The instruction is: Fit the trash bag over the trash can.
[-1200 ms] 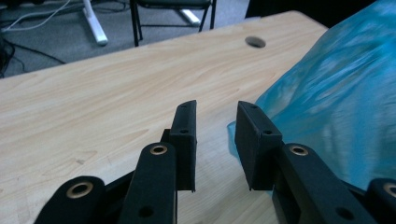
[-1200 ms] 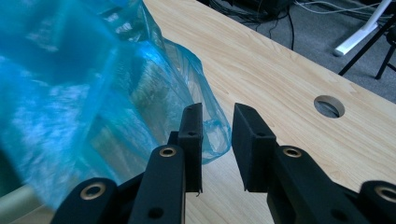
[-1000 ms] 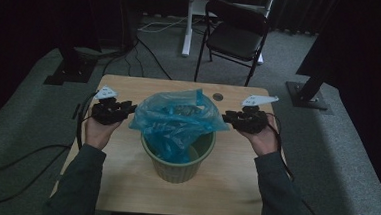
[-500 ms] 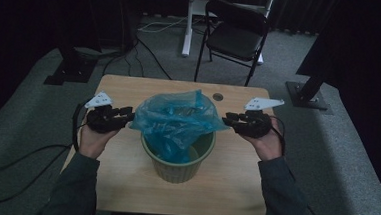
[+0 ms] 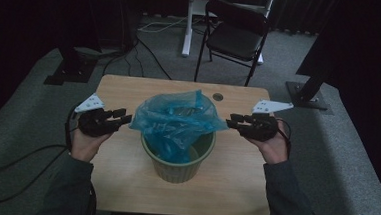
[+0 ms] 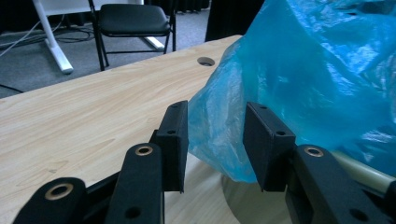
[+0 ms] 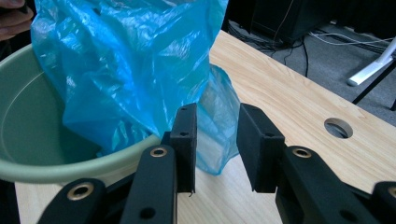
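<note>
Near edge of the counter point(image 5: 123, 183): the person's two forearms come in from below, one tool in each hand. Left tool point(image 5: 123, 118) sits at the counter's left edge, right tool point(image 5: 230, 122) toward the right edge, both pointing inward at the bin point(image 5: 177, 167) between them. The green bin stands about mid-counter, slightly toward the near edge, upright.

The blue bag point(image 5: 177, 119) is stuffed in the bin mouth, its upper part puffed up above the rim and flaring out to both sides, not yet folded over the rim. Likely a liner being fitted, so each tool works one side flap to pull the opening wide.

Left tool point(image 6: 215, 140): jaws spread and just been opening; a corner of blue film hangs between the pads, but the pads look apart from it, no pinch. Right tool point(image 7: 217, 140): same, jaws spread and just been opening, a bag flap hanging between them over the rim, gap visible on the right pad side, not pressed. Reads as a release on both sides, probably to regrip lower or further along the hem.

Bag point(image 7: 140, 60) droops outside the rim on the right side, partly inside the bin.

Far part of the counter: round cable hole point(image 5: 217, 96) near the far edge, bare wood otherwise. Beyond the counter: folding chair point(image 5: 235, 35) on grey carpet, cables, dark stands at both sides.
</note>
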`<state>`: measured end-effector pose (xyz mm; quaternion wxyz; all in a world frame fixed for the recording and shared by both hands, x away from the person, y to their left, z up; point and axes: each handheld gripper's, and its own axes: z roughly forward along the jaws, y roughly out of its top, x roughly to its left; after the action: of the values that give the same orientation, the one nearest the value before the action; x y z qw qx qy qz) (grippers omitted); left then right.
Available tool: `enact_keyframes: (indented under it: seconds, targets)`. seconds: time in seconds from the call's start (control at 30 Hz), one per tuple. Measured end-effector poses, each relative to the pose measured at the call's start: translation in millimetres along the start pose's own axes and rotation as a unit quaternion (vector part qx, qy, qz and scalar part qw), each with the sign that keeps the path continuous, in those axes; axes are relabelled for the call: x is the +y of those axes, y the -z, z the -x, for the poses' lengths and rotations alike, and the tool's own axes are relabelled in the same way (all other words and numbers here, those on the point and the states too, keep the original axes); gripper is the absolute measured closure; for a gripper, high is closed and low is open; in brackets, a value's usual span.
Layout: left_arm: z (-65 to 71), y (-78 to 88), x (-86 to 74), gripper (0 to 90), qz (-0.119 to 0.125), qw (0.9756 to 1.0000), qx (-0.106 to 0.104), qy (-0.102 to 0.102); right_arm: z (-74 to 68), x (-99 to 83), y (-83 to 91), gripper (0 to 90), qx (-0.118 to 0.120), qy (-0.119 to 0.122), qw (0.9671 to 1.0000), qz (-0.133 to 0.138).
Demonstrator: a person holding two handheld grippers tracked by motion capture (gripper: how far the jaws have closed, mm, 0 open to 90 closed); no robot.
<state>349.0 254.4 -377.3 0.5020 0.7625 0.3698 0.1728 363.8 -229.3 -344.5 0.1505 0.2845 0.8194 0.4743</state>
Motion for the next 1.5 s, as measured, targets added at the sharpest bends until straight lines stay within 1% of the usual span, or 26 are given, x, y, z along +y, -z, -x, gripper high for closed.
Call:
enact_keyframes:
  seconds: [0.1, 0.2, 0.27, 0.47, 0.73, 0.9, 1.0, 1.03, 1.1, 1.17, 1.33, 1.5]
  targets:
    - [0.4, 3.9, -0.8, 59.5, 0.003, 1.0, -0.002, -0.003, -0.5, -2.4, 1.6, 67.2, 0.004, 0.001, 1.0, 0.001]
    - [0.4, 7.0, -2.3, 59.2, -0.003, 0.9999, 0.006, -0.009, -0.7, -3.2, 3.7, 67.2, 0.009, 0.001, 1.0, 0.004]
    - [0.7, 9.4, -3.2, 59.1, -0.002, 1.0, 0.003, -0.008, -1.1, -3.2, 4.8, 67.2, 0.012, 0.001, 0.9999, 0.006]
    - [6.5, 12.9, -1.6, 57.5, 0.005, 0.9996, -0.025, -0.012, -3.6, -3.7, 5.9, 67.2, 0.03, 0.004, 0.9994, 0.014]
    - [13.8, 7.2, 2.1, 55.7, 0.002, 0.998, -0.061, -0.018, -5.9, -4.2, -1.3, 67.0, 0.039, 0.008, 0.9992, 0.003]
    - [16.5, 4.8, 3.4, 55.6, 0.002, 0.9973, -0.071, -0.021, -7.5, -4.0, -3.8, 67.1, 0.043, 0.01, 0.999, 0.001]
    - [18.6, 3.9, 4.0, 55.6, 0.003, 0.9964, -0.082, -0.023, -7.8, -4.0, -4.7, 67.0, 0.044, 0.01, 0.999, 0.0]
    - [18.6, 3.9, 4.0, 55.6, 0.003, 0.9964, -0.082, -0.023, -7.8, -4.0, -4.7, 67.0, 0.044, 0.01, 0.999, 0.0]
    - [19.8, 4.6, 4.4, 55.5, 0.005, 0.9953, -0.093, -0.026, -8.3, -3.9, -5.9, 67.1, 0.045, 0.012, 0.9989, -0.001]
    - [20.2, 5.3, 4.2, 55.4, 0.006, 0.9953, -0.093, -0.028, -8.8, -3.9, -6.7, 67.9, 0.045, 0.012, 0.9989, -0.001]
    - [16.5, 8.3, 3.2, 55.3, 0.007, 0.9957, -0.089, -0.023, -8.1, -3.7, -6.3, 73.6, 0.041, 0.01, 0.9991, -0.001]
    - [19.6, 5.9, 5.3, 54.5, 0.009, 0.9943, -0.102, -0.029, -8.5, -3.6, -7.7, 76.2, 0.041, 0.01, 0.9991, -0.004]
